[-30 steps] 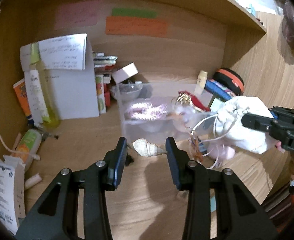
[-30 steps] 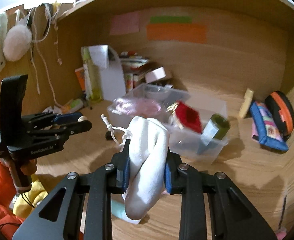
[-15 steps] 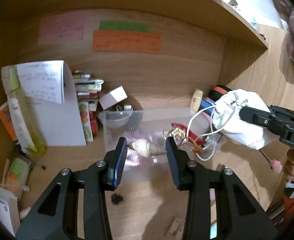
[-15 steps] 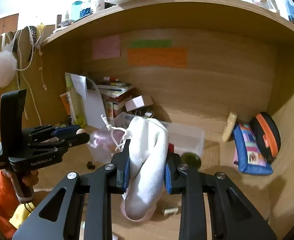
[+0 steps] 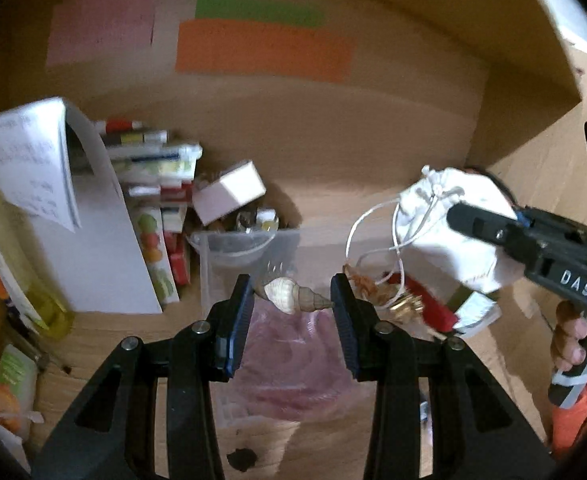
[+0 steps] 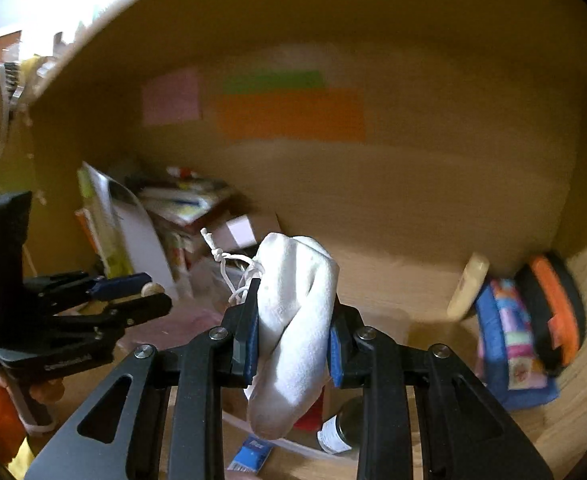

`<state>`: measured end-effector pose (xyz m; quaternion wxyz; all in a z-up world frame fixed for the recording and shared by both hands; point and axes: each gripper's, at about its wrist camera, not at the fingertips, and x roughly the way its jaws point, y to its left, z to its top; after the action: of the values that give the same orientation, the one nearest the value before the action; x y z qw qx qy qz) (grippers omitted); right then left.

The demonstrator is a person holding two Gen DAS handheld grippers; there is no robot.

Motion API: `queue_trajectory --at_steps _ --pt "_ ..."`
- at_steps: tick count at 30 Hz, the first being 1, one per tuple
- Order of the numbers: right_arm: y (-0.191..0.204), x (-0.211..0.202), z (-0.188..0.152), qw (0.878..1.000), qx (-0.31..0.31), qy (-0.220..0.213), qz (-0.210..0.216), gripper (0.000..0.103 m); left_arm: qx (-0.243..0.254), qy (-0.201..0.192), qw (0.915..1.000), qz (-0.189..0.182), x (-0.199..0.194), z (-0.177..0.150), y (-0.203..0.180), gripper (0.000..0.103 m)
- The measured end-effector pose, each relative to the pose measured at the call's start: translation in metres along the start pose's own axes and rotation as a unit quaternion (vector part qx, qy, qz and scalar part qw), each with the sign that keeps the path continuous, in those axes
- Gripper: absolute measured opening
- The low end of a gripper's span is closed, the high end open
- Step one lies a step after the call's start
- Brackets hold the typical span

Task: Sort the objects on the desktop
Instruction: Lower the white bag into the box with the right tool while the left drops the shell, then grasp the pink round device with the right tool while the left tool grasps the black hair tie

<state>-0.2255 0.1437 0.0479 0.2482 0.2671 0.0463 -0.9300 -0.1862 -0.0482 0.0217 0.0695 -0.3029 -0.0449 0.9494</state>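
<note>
My left gripper [image 5: 292, 300] is shut on a pale spiral seashell [image 5: 293, 299], held crosswise between the blue pads above a clear plastic bin [image 5: 249, 248]. Inside the bin lie a pink pouch [image 5: 293, 360], a red item [image 5: 429, 300] and gold trinkets. My right gripper [image 6: 293, 336] is shut on a white drawstring pouch [image 6: 293, 320], which hangs through the jaws over the bin. The left wrist view shows the same white drawstring pouch [image 5: 449, 216] at the right with its cords dangling, and the right wrist view shows my left gripper [image 6: 149, 300] at the left.
Stacked boxes and books [image 5: 153, 184], a white paper pad [image 5: 89, 232] and a yellow bottle [image 5: 29, 288] crowd the left back corner. A blue patterned pouch [image 6: 509, 344], an orange-and-black case [image 6: 553, 312] and a cream tube [image 6: 469, 288] lie at the right. A small bottle [image 6: 341, 428] stands below the pouch.
Both grippers have moved forward toward the back wall with shell and pouch still held. The bin now lies under them instead of ahead.
</note>
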Motion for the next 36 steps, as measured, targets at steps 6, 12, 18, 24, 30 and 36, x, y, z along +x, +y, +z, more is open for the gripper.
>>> queue_trajectory --at_steps 6,12,18,24,30,36 --pt "-0.007 0.023 -0.016 1.0 0.001 0.026 -0.008 0.024 -0.003 0.03 0.9995 0.011 0.025 -0.01 0.003 0.039" --pt "-0.011 0.024 -0.02 1.0 0.003 0.026 -0.015 0.027 -0.003 0.025 0.9996 0.01 0.026 -0.013 0.002 0.046" --pt "-0.013 0.028 -0.021 0.999 -0.004 0.03 -0.029 0.033 0.0 0.02 0.9997 0.016 0.034 -0.013 0.003 0.067" --pt "-0.011 0.028 -0.023 0.999 -0.009 0.031 -0.041 0.042 -0.002 0.011 0.9998 0.014 0.035 -0.015 0.002 0.071" --pt "-0.005 0.016 -0.019 0.999 -0.016 0.007 -0.044 0.057 0.019 -0.003 0.9998 0.01 0.034 -0.024 -0.01 0.09" --pt "0.007 -0.015 -0.015 0.997 -0.034 -0.034 -0.057 0.061 0.048 0.004 0.998 0.04 0.039 -0.026 -0.023 0.094"
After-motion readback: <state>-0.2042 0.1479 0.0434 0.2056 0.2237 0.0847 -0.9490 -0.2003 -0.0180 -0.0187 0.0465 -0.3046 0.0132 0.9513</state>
